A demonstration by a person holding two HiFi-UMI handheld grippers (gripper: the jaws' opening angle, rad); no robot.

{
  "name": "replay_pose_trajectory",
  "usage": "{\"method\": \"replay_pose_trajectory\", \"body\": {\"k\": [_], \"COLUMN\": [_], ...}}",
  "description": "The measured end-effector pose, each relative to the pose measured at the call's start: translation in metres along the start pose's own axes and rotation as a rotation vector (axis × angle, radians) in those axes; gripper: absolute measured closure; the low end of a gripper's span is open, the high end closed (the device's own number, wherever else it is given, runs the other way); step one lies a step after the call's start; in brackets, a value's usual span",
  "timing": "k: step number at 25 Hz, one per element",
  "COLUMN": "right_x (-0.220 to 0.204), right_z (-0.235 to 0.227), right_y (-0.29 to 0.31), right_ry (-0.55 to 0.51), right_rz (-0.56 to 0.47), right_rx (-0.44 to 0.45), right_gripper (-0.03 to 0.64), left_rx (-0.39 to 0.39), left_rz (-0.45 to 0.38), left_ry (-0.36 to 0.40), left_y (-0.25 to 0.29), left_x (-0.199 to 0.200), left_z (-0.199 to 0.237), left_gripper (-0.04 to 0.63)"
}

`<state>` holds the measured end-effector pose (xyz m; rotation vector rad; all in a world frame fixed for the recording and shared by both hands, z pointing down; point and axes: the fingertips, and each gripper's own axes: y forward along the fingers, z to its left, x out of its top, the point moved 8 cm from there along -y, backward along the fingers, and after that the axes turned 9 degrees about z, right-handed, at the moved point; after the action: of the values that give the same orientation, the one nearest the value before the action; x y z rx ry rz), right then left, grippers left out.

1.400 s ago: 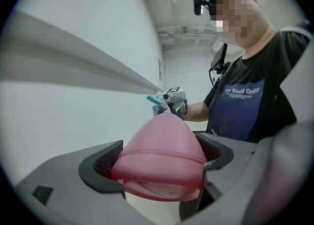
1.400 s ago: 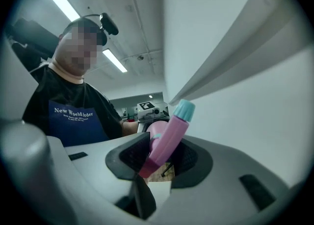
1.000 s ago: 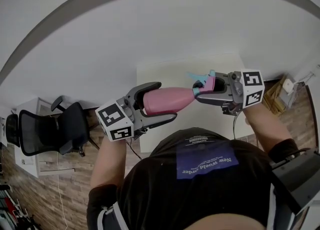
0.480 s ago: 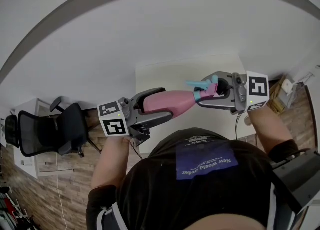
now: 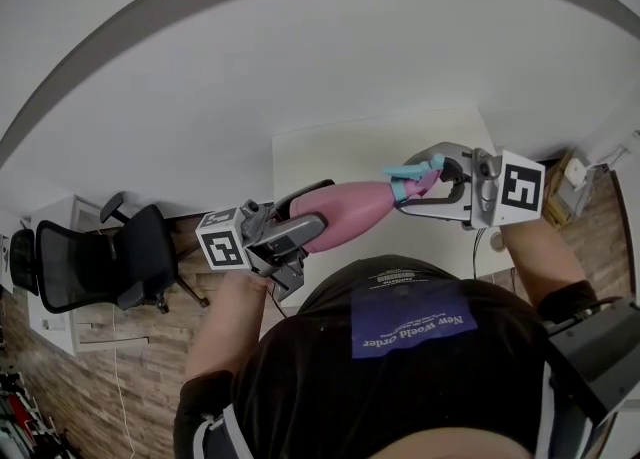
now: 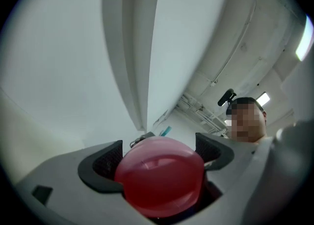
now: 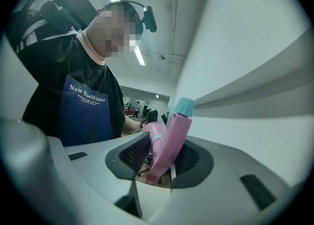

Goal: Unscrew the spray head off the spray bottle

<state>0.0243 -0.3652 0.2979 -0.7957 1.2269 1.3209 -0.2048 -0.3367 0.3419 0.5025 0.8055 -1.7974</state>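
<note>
Pink spray bottle (image 5: 350,209) is up in the air over the white bench (image 5: 330,152), lying roughly level, touching nothing but the two grippers. Left gripper (image 6: 158,156) has its fingers (image 6: 105,162) clamped on the bottle's rounded bottom end – the base fills the gap between the pads. Right gripper (image 7: 162,158) has its fingers (image 7: 133,153) closed on the pink spray head (image 7: 172,133), teal nozzle (image 7: 185,106) sticking out above the pads. Head is seated on the bottle neck – not off. Black office chair (image 5: 85,262) stands on the wood floor, well off to the left.
</note>
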Motion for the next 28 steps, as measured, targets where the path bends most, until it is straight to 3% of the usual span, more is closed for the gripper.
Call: {"method": "replay_pose_trajectory", "body": {"k": [5, 10, 14, 18, 23, 28], "right_x": [-0.002, -0.006, -0.018, -0.039, -0.067, -0.090], "right_z": [-0.001, 0.000, -0.007, -0.014, -0.020, -0.027], "right_y": [0.001, 0.001, -0.005, -0.011, -0.035, -0.043], "right_ry": [0.002, 0.038, 0.138, 0.321, 0.710, 1.046], "right_rz": [0.029, 0.073, 0.016, -0.009, -0.189, -0.403], "right_rx": [-0.004, -0.033, -0.096, -0.032, 0.177, 0.373], "right_gripper": [0.494, 0.486, 0.486, 0.423, 0.297, 0.275], "left_rx": [0.054, 0.135, 0.167, 0.221, 0.308, 0.318], "left_rz": [0.122, 0.151, 0.158, 0.236, 0.331, 0.382], "left_ry": [0.034, 0.164, 0.275, 0.496, 0.839, 1.010], "left_y": [0.008, 0.008, 0.006, 0.006, 0.015, 0.016], "left_x": [-0.006, -0.004, -0.005, -0.005, -0.008, -0.013], "left_z": [0.000, -0.006, -0.008, -0.014, -0.029, -0.032], "left_gripper": [0.120, 0.138, 0.140, 0.140, 0.140, 0.140]}}
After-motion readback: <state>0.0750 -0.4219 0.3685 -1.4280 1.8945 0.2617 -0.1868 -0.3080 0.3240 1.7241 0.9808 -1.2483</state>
